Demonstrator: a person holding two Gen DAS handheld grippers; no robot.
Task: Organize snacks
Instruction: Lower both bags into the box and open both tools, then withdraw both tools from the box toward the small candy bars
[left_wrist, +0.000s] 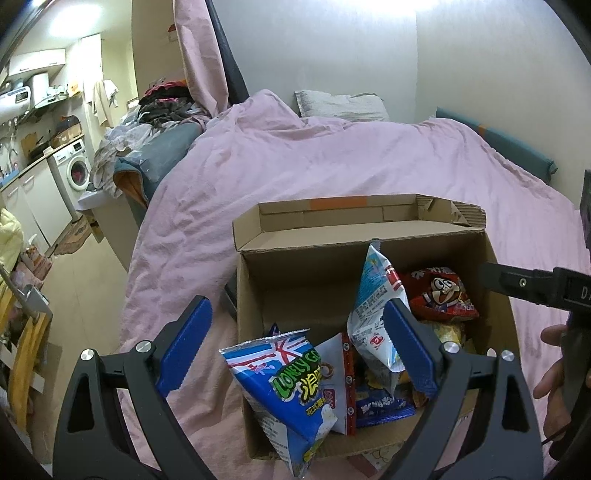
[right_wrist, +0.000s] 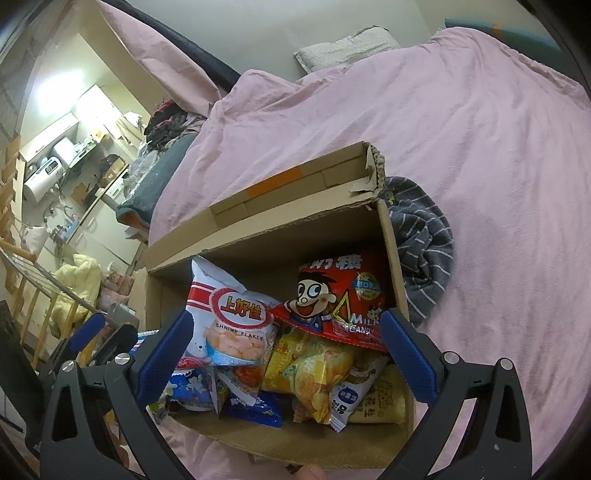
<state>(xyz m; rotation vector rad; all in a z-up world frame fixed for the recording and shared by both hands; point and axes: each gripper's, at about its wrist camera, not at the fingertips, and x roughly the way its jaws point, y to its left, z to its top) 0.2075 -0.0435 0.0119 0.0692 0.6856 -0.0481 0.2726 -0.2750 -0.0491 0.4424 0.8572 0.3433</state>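
Observation:
An open cardboard box sits on a pink bedspread and holds several snack bags. A blue Lonely God bag leans over its near left corner. A white shrimp flakes bag stands upright in it, beside a red milk candy bag and yellow chip bags. My left gripper is open and empty above the box's near edge. My right gripper is open and empty over the box; it also shows in the left wrist view.
The pink bedspread spreads all around the box. A grey striped cloth lies against the box's right side. A pillow lies at the headboard. A washing machine and cabinets stand far left beyond the bed.

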